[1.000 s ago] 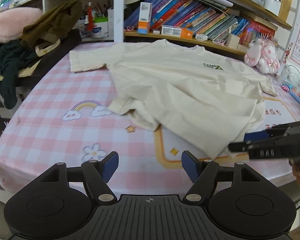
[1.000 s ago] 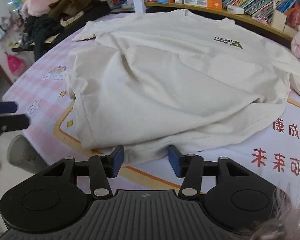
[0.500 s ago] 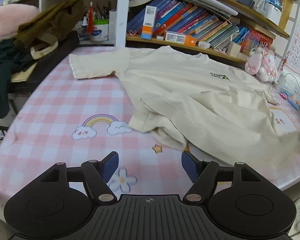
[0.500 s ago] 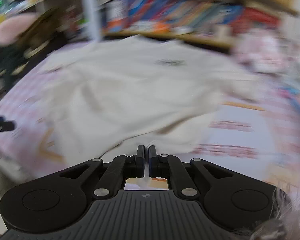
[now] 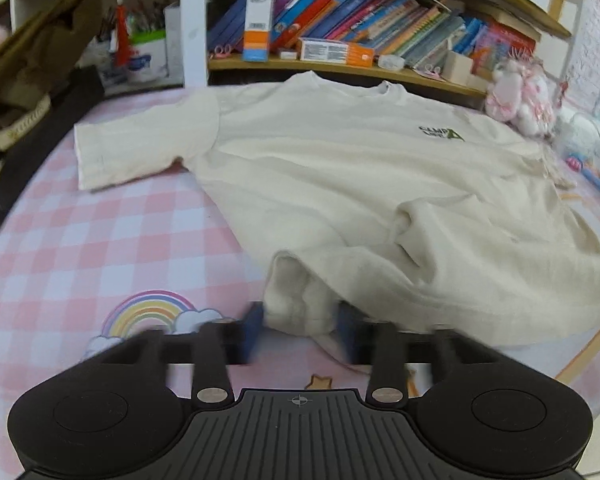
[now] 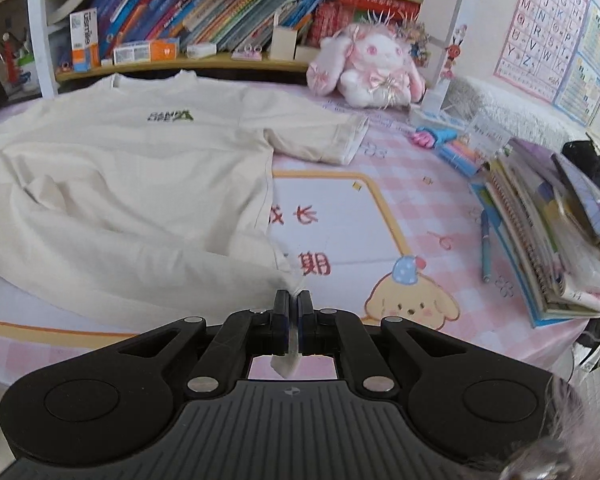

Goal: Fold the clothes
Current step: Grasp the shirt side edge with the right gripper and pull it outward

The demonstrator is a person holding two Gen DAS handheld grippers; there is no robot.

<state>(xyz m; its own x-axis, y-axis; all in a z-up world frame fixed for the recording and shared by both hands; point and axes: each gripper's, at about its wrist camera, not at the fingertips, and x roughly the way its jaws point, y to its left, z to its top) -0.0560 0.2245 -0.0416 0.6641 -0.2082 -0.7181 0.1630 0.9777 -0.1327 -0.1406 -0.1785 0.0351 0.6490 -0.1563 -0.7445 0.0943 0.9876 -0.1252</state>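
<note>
Bookshelves (image 5: 340,32) packed with colourful books run along the back of a table covered by a pink checked cloth (image 5: 80,248) printed with a rainbow and cartoon figures. On it a cream T-shirt (image 5: 360,168) lies front up, collar toward the shelves, sleeves out to either side, its lower part rumpled. The left gripper (image 5: 300,332) sits at the near left corner of the hem, its blue-padded fingers parted with a bunched fold of the fabric between them; motion blur hides whether the pads touch the cloth. The right gripper (image 6: 293,312) is pressed together on the near right corner of the hem, a sliver of fabric showing between its fingers. A pink plush rabbit (image 6: 368,68) sits near the right sleeve, and stacked notebooks (image 6: 552,232) lie at the table's right edge.
</note>
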